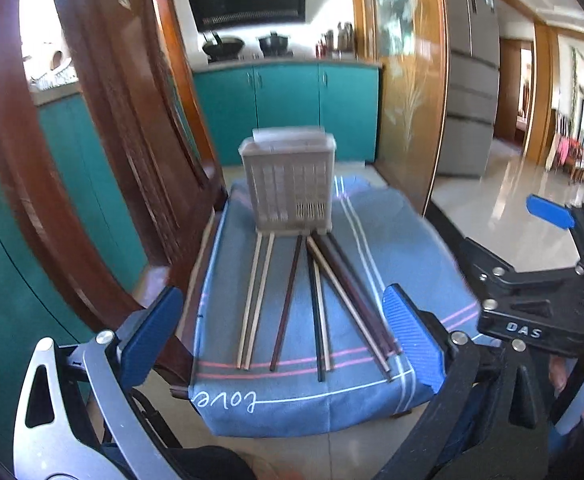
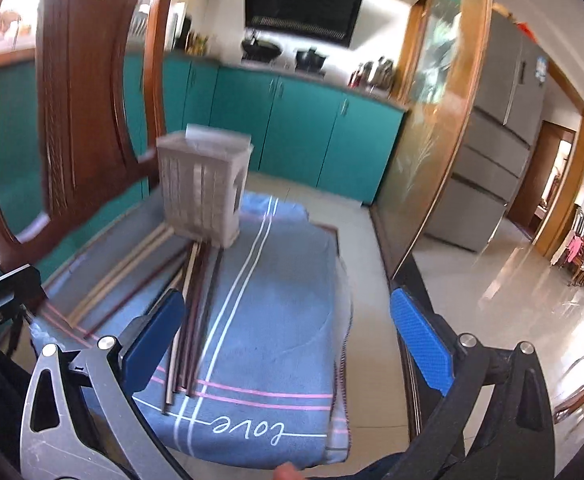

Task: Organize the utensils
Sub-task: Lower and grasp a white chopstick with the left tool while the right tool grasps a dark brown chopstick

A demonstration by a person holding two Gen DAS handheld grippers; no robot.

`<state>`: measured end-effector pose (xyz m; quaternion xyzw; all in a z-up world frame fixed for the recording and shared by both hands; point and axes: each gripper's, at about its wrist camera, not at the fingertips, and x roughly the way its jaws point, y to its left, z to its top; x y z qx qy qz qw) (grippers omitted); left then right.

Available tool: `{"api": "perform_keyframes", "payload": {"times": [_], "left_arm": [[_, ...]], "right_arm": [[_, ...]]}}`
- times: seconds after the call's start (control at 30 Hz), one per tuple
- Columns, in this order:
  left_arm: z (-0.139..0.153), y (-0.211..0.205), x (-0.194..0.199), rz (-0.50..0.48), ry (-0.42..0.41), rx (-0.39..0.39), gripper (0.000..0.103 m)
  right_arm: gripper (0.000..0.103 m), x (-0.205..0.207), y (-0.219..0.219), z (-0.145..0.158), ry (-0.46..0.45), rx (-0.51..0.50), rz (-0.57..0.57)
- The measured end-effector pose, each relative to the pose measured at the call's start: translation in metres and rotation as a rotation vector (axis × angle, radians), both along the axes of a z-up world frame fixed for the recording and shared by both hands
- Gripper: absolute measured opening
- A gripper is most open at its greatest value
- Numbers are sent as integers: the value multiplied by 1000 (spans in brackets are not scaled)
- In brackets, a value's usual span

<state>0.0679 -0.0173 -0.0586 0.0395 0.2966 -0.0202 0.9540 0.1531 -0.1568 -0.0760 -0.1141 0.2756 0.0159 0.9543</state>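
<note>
Both claws hang with their blue pads spread wide, gripping nothing. Ahead of the left claw (image 1: 284, 332), between its pads, chopsticks (image 1: 316, 304) lie fanned on a blue towel (image 1: 392, 240), their far tips meeting the grey slotted holder (image 1: 288, 180) standing upright at the towel's far end. From the right claw (image 2: 288, 348), the chopsticks (image 2: 190, 320) lie ahead by its left pad, and the holder (image 2: 202, 188) stands farther ahead-left.
</note>
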Motion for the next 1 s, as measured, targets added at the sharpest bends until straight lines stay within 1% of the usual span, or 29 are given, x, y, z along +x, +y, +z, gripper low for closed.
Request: {"api": "perform_keyframes", "payload": {"times": [0.03, 0.07, 0.1, 0.13, 0.17, 0.2, 0.23, 0.27, 0.3, 0.37, 0.4, 0.43, 0.5, 0.57, 0.63, 0.67, 0.7, 0.73, 0.77, 0.8, 0.83, 0.87, 0.97, 1.0], "left_arm": [[-4, 0, 7, 0, 18, 5, 98], [-7, 0, 13, 0, 31, 9, 96], [-8, 0, 19, 0, 43, 11, 89], [-10, 0, 30, -2, 63, 12, 79], [-10, 1, 40, -5, 74, 11, 73], [-8, 2, 54, -12, 86, 6, 60], [-8, 2, 66, -21, 96, 1, 49], [-7, 2, 78, -34, 108, -1, 45], [-5, 0, 96, -51, 120, 7, 39], [-7, -5, 127, -65, 141, 38, 32], [-12, -7, 146, -73, 167, 50, 26], [-18, -6, 159, -75, 185, 46, 23], [-36, 2, 178, -45, 208, 19, 22], [-56, 11, 184, -19, 253, -13, 22], [-76, 16, 191, -4, 324, -31, 22], [-81, 17, 194, 6, 344, -32, 22], [-86, 17, 197, 12, 356, -23, 22], [-89, 17, 199, 14, 363, -15, 22], [-93, 17, 202, 17, 377, -12, 22], [-99, 18, 205, 21, 398, -22, 22], [-102, 22, 211, 22, 415, -33, 22], [-106, 24, 216, 23, 427, -42, 22], [-117, 24, 223, 32, 446, -44, 22], [-120, 25, 226, 40, 451, -45, 21]], "right_arm": [[96, 9, 0, -7, 26, 7, 8], [90, 13, 0, -13, 42, 17, 17], [84, 20, -1, -17, 59, 23, 18], [81, 27, -1, -21, 73, 22, 14], [74, 36, -1, -25, 89, 20, 15], [67, 41, 1, -27, 95, 20, 19], [64, 51, 1, -30, 107, 22, 21], [57, 57, 2, -30, 115, 22, 26], [51, 67, 4, -31, 127, 20, 31], [48, 90, 9, -34, 163, 21, 51], [47, 100, 12, -37, 186, 33, 68], [47, 110, 15, -39, 207, 46, 82], [47, 134, 24, -53, 276, 89, 127], [45, 153, 30, -73, 354, 145, 154], [41, 163, 34, -93, 422, 187, 175], [37, 168, 37, -107, 474, 207, 188], [34, 172, 39, -115, 504, 214, 194], [34, 174, 39, -122, 509, 257, 215], [32, 177, 41, -124, 527, 250, 214], [17, 178, 41, -124, 528, 244, 212], [14, 179, 41, -125, 546, 231, 205], [10, 179, 37, -126, 555, 242, 205], [9, 178, 26, -126, 588, 251, 203], [9, 176, 21, -126, 586, 254, 191]]}}
